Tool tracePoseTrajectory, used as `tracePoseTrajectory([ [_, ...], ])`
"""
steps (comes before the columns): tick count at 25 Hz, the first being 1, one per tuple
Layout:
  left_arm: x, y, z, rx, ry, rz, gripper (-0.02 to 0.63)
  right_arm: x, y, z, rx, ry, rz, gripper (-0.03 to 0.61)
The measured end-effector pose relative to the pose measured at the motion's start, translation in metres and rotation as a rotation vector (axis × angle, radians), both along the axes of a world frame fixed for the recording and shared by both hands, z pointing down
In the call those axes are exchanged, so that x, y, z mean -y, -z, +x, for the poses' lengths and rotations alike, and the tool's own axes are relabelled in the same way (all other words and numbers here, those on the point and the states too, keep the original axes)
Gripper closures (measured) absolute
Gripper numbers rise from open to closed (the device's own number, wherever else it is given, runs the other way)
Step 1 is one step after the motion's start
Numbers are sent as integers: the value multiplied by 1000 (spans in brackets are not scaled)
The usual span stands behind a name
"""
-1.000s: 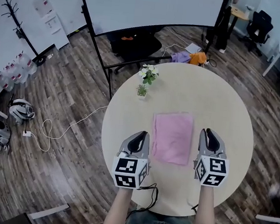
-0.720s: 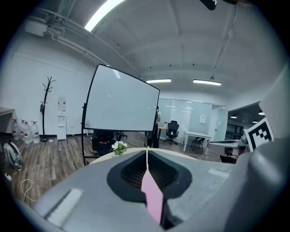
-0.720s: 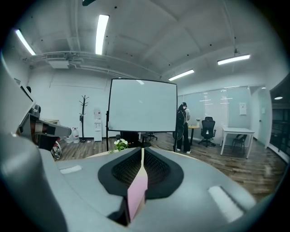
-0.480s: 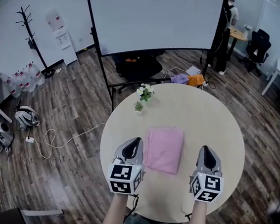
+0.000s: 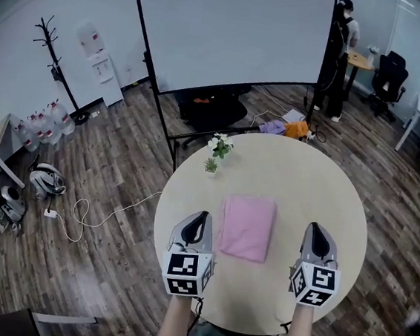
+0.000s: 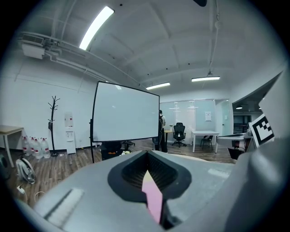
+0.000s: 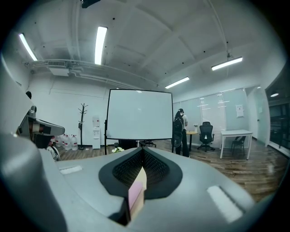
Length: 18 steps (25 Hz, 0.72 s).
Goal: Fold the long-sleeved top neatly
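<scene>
The pink long-sleeved top (image 5: 247,227) lies folded into a neat rectangle in the middle of the round beige table (image 5: 299,173). My left gripper (image 5: 201,216) hovers just left of it, shut and empty. On the other side my right gripper (image 5: 316,228) hangs a hand's width off the top's right edge; its jaws have just been closing with nothing between them. In the left gripper view the left gripper (image 6: 147,156) has its jaws together, with only a thin pink sliver in the slit. The right gripper (image 7: 142,152) looks the same in the right gripper view.
A small vase of white flowers (image 5: 219,146) and a tiny potted plant (image 5: 210,165) stand at the table's far left edge. Behind the table are a big whiteboard (image 5: 232,31), a dark chair (image 5: 212,111) and a standing person (image 5: 337,57). A cable (image 5: 93,215) trails on the floor.
Both grippers have risen a little above the table, and the right one has drawn away to the right of the top. The folded top has not moved.
</scene>
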State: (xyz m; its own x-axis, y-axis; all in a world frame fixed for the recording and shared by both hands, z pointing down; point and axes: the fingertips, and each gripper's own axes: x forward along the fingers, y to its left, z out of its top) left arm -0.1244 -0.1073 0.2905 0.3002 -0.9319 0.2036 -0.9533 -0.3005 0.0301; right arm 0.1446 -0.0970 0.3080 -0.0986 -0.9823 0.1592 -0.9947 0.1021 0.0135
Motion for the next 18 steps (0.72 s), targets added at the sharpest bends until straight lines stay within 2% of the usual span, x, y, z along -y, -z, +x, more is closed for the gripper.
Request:
tracePoseTrajectory([
  [18,-5,4,7,-19,-2,1,500,-9,5,4,-8,1,13,554],
])
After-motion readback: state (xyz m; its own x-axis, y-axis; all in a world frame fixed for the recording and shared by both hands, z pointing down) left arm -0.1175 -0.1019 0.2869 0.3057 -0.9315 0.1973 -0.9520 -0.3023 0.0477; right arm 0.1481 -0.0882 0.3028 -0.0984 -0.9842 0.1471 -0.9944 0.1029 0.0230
